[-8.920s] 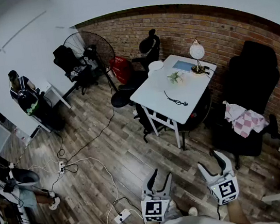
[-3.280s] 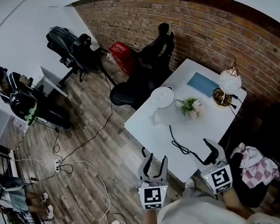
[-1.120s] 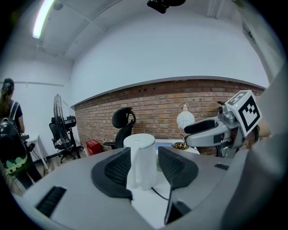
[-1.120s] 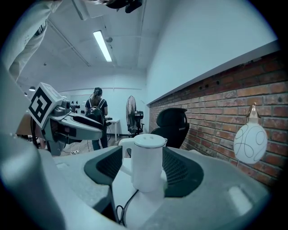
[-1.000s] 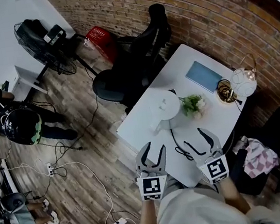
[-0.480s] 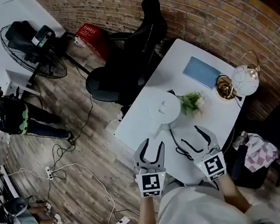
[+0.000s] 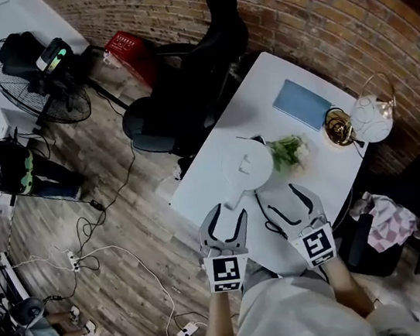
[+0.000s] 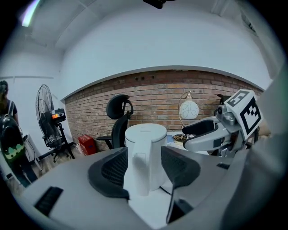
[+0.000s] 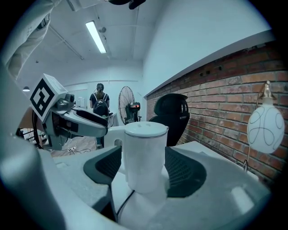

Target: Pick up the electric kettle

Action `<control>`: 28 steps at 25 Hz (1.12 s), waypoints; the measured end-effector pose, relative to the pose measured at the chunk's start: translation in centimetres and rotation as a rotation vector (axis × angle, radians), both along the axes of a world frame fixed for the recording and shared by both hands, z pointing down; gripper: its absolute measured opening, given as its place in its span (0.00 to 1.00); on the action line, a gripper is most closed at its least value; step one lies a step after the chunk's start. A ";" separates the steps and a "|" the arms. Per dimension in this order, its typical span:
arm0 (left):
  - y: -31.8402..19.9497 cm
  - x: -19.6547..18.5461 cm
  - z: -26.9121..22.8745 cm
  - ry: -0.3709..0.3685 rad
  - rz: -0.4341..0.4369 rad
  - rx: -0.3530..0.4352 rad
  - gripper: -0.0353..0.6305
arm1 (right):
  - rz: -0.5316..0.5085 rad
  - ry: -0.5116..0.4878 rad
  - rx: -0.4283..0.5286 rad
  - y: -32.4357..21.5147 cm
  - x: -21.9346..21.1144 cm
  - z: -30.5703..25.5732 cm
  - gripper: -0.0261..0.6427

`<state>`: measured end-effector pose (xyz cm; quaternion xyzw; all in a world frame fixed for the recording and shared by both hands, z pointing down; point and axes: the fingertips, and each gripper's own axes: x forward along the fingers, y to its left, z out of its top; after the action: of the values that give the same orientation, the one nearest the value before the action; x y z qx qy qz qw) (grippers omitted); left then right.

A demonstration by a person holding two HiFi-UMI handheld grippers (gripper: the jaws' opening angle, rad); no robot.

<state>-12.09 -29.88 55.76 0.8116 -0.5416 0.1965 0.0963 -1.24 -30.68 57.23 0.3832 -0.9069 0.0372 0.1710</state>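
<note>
Tool positions first: both tools are held out over the near edge of the worktop (image 7: 261,93), pointing forward and slightly downward, side by side. The left tool (image 7: 225,214) stands open; its jaws have just been opening, and nothing lies between them yet. The right tool (image 7: 284,201) is likewise open and empty. A black cable (image 7: 262,210) runs along the worktop between the two tools. Just ahead of both stands the electric kettle (image 7: 247,167), upright on the worktop, long axis vertical, lid on. Its handle (image 7: 232,196) faces back toward the left tool and sits centred in that tool's gap in the left gripper view, so the left hand is judged the nearer for the grasp; the coming move calls for a straight advance onto the handle. Beyond the kettle lie flowers (image 7: 290,151) and a lamp (image 7: 372,119), then a chair (image 7: 190,88) and the brick wall (image 7: 287,3).
</note>
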 end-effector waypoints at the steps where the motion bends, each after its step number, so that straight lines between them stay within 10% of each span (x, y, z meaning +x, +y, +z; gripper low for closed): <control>1: -0.1 0.0 0.1 -0.001 0.005 -0.004 0.40 | 0.002 0.000 -0.001 -0.1 -0.1 0.1 0.47; 28: -3.1 0.8 3.2 -0.016 0.116 -0.077 0.43 | -0.007 -0.064 -0.087 -4.2 -3.3 5.2 0.79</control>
<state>-11.29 -33.02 59.00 0.8358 -0.4864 0.2291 0.1113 -4.54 -34.90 62.38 0.3708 -0.9108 0.0880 0.1587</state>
